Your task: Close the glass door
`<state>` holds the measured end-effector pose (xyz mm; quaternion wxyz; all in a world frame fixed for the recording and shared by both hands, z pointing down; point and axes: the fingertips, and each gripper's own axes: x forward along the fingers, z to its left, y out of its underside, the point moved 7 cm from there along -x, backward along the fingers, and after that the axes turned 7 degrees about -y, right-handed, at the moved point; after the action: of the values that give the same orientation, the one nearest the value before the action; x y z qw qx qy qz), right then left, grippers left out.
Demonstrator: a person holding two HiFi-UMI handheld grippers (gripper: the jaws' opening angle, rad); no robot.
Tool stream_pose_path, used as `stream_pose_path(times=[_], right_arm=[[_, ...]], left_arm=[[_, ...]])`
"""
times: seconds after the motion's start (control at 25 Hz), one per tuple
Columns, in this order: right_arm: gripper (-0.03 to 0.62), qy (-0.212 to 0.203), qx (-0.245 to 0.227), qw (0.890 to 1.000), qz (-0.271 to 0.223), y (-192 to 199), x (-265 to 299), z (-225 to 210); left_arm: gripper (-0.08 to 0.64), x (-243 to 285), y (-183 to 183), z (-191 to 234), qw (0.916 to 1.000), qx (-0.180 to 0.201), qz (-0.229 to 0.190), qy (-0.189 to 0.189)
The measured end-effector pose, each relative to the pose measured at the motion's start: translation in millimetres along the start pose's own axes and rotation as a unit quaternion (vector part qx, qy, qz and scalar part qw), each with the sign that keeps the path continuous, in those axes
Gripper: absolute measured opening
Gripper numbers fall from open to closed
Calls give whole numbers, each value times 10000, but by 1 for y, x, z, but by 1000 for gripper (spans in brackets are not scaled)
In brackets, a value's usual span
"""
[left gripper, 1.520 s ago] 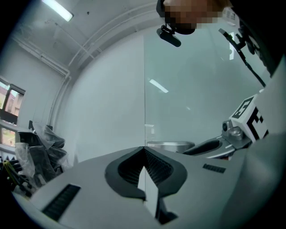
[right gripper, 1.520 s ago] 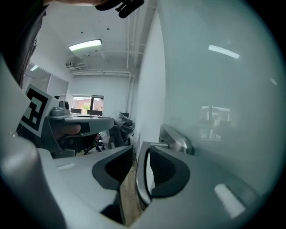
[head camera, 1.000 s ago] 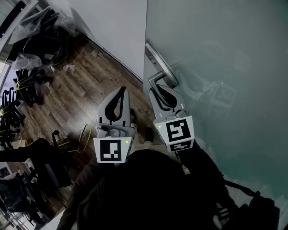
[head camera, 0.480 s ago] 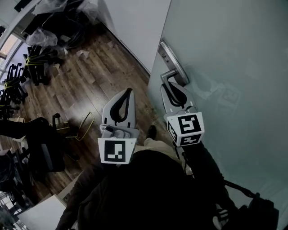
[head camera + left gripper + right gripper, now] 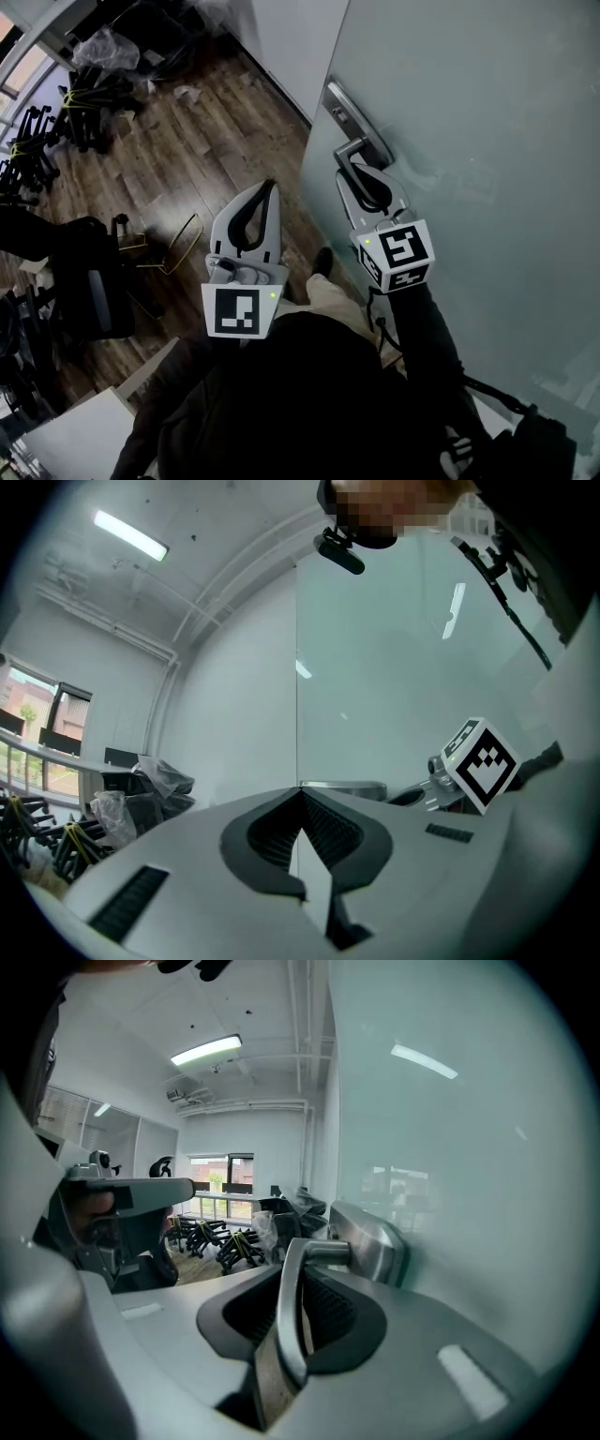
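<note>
The frosted glass door (image 5: 487, 141) fills the right of the head view. Its metal handle plate (image 5: 361, 117) sits near the door's edge, with a lever handle (image 5: 349, 150) sticking out. My right gripper (image 5: 354, 171) is shut on that lever. In the right gripper view the lever handle (image 5: 289, 1307) runs down between the jaws of the right gripper (image 5: 302, 1274), beside the plate (image 5: 370, 1237). My left gripper (image 5: 269, 186) hangs over the wooden floor, left of the door, shut with nothing in it. The left gripper (image 5: 300, 794) points at the door's edge.
A white wall (image 5: 291, 37) stands just beyond the door's edge. Stacked office chairs (image 5: 37, 150) and plastic-wrapped things (image 5: 108, 47) line the far left of the wooden floor (image 5: 178, 159). A black chair (image 5: 89, 291) and a thin metal frame (image 5: 173, 248) stand nearer.
The right gripper stays shut on the lever. In the head view the door's edge and handle have shifted right and upward, and the floor things have slid with them. The left gripper stays shut.
</note>
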<state>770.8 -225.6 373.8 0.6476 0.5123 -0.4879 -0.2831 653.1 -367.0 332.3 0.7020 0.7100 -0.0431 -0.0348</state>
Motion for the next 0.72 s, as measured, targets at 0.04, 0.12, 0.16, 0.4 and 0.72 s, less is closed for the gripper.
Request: stream_pose_path(times=[0.04,0.12,0.16,0.4,0.72], right_arm=[[64,-82,-28,10000,-2,-1,1,8],[64,-234,-67,9997,19,-4,3,25],[64,-306,-80,9995,43,-6,3,33],[66,-756,-228,9968,83,-13,-2,75],[66,-1155,-509,9920,10,-20,-31,174]], left_arm=[[-3,-8,-1,5,10000,3,10,-46],[-3,-23,-3,12,9999,-26,19,-158],[-3,-31,-6,14,9998,-21,28,-214],[-3,-71,-21,11,9981,118,57,-602],[-3,-205,-22,-9,9911,152,75,-1321]])
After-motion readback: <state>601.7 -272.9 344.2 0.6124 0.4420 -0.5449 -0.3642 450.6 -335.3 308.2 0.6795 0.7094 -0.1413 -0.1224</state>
